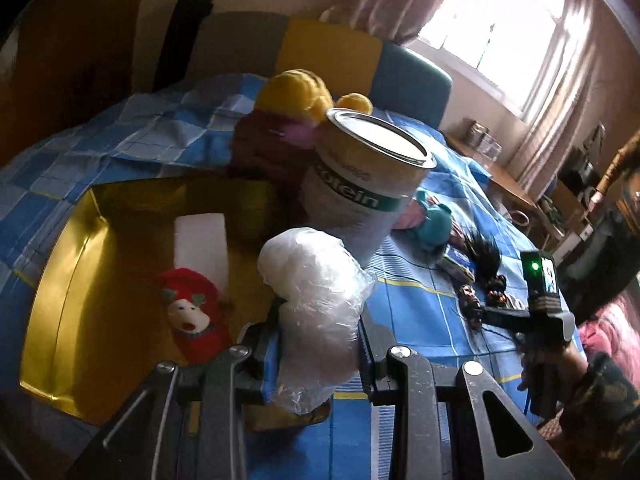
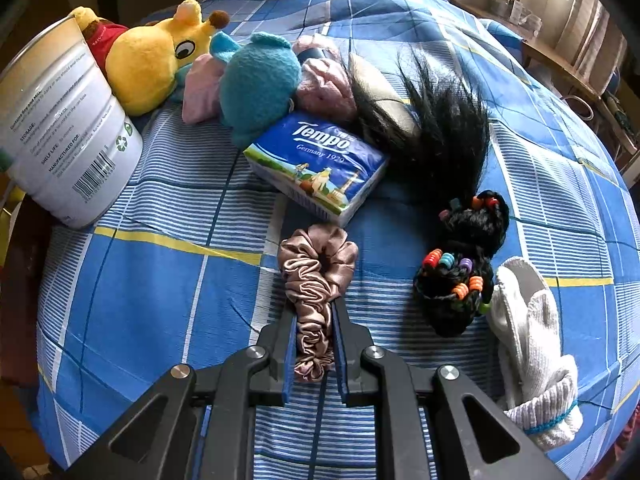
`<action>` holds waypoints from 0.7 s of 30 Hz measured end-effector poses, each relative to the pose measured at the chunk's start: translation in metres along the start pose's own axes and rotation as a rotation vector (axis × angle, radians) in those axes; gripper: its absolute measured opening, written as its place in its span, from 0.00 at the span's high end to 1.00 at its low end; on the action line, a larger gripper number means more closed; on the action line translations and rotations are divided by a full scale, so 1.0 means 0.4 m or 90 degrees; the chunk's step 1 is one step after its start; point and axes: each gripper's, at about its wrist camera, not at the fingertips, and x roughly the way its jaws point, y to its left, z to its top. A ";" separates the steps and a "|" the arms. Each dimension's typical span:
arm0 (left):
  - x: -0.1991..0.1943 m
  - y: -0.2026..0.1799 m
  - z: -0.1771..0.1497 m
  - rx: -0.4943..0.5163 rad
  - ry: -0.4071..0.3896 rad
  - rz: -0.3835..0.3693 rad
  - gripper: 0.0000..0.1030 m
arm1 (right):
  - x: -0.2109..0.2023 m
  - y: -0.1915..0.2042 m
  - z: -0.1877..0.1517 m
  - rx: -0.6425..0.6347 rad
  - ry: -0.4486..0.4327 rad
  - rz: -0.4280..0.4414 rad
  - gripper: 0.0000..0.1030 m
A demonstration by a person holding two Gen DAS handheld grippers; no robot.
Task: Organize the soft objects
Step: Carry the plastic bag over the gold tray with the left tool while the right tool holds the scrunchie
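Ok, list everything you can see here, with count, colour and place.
bag: one, clear plastic, in left gripper
box: one, gold, left on bed
sock: one, red, in box
block: one, white, in box
can: one, white, beside box
plush toys: several, yellow, teal, pink, behind can
tissues: one pack, blue, mid-bed
scrunchie: one, bronze, in right gripper
hairpieces: several, black, right
glove: one, white, far right
left gripper: shut on bag
right gripper: shut on scrunchie
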 end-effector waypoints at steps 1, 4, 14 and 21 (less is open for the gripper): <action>0.000 0.006 0.001 -0.004 0.000 0.003 0.69 | 0.000 0.000 0.000 -0.001 0.000 -0.001 0.86; -0.006 0.027 0.011 -0.021 0.001 0.013 0.69 | -0.001 0.001 0.000 -0.002 -0.001 -0.003 0.86; 0.006 0.169 0.052 -0.102 0.038 0.060 0.69 | -0.002 0.015 -0.003 -0.014 -0.002 -0.019 0.86; 0.062 0.282 0.125 -0.188 0.063 0.088 0.69 | -0.001 0.020 -0.004 -0.017 -0.002 -0.021 0.86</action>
